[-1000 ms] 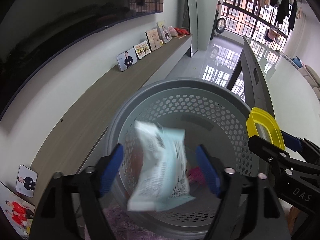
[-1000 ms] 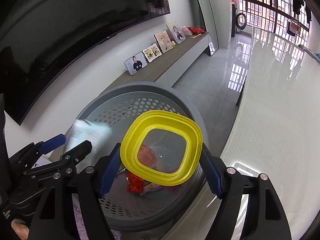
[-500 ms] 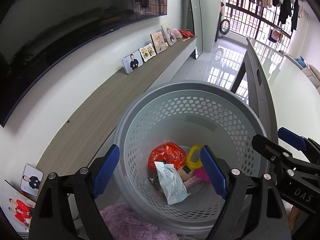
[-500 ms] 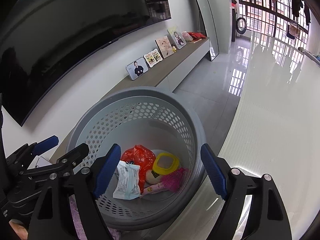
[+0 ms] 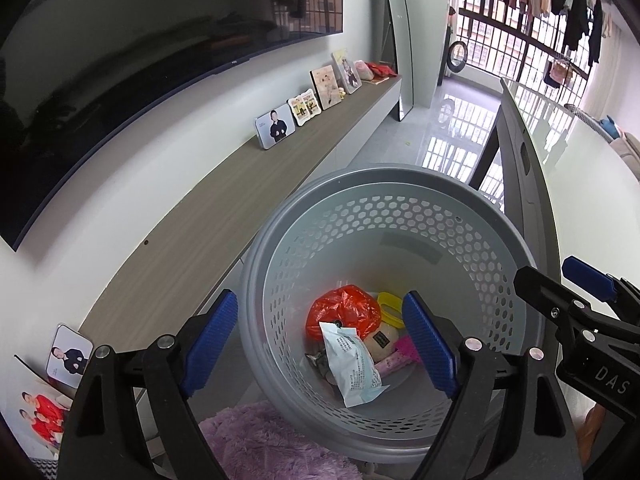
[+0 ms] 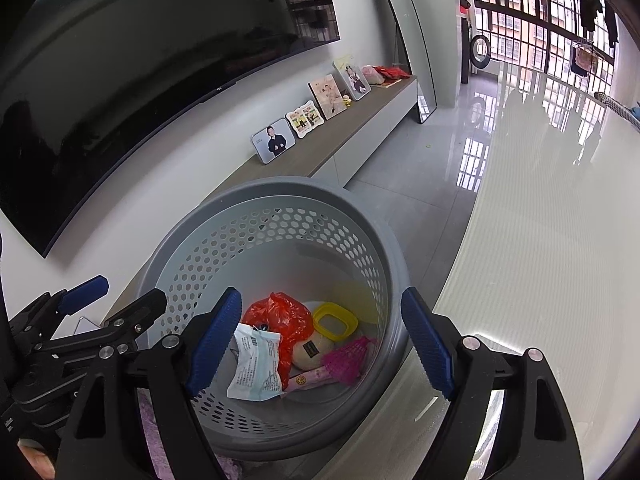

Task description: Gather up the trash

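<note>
A grey perforated basket (image 5: 400, 184) stands on the floor and holds trash: a white-blue packet (image 5: 354, 368), a red plastic bag (image 5: 340, 310), a yellow-rimmed lid (image 5: 390, 306), a pink item (image 5: 406, 350). My left gripper (image 5: 320, 344) is open and empty above the basket. My right gripper (image 6: 322, 344) is open and empty above the same basket (image 6: 280, 190); the packet (image 6: 256, 364), the red bag (image 6: 280, 316) and the lid (image 6: 334, 320) lie below it. The right gripper also shows at the right of the left wrist view (image 5: 576, 296).
A long wooden TV shelf (image 5: 224, 200) with photo frames (image 5: 275, 126) runs along the wall under a large TV (image 5: 120, 60). A white table edge (image 6: 540, 240) lies to the right. A purple fluffy rug (image 5: 256, 440) lies by the basket.
One second ago the left gripper held the packet and the right held the yellow lid. Both let go; the items fell into the basket and both grippers lifted slightly.
</note>
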The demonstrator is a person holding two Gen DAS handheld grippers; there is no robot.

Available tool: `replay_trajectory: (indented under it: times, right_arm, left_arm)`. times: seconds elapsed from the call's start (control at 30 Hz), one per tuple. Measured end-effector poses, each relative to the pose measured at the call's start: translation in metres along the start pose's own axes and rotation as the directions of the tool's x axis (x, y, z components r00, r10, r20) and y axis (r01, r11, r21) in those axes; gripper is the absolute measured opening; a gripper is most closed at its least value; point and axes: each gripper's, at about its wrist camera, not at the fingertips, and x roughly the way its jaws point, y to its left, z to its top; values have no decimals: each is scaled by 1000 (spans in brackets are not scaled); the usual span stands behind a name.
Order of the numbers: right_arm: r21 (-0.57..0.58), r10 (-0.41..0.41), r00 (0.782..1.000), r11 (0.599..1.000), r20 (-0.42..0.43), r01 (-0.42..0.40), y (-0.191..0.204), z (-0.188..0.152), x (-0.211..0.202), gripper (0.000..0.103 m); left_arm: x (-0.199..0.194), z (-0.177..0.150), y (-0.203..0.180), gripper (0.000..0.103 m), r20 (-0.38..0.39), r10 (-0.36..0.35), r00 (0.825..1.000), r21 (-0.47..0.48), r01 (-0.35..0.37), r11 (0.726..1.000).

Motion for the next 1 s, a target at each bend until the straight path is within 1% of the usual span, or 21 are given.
replay_trajectory:
  times: [0.53, 0.7, 1.0]
  right_arm:
    - [0, 0, 1000, 1000, 0, 0, -1, 0, -1, 78]
    - [0, 0, 1000, 1000, 0, 0, -1, 0, -1, 78]
    - [0, 0, 1000, 1000, 0, 0, -1, 0, -1, 78]
  left_arm:
    - [-1, -1, 2, 89, 2, 16, 1000, -10, -16, 1000]
    - [-3, -2, 4, 93, 6, 27, 1000, -12, -26, 1000]
    - [-4, -2, 6, 96, 8, 37, 999, -15, -37, 999]
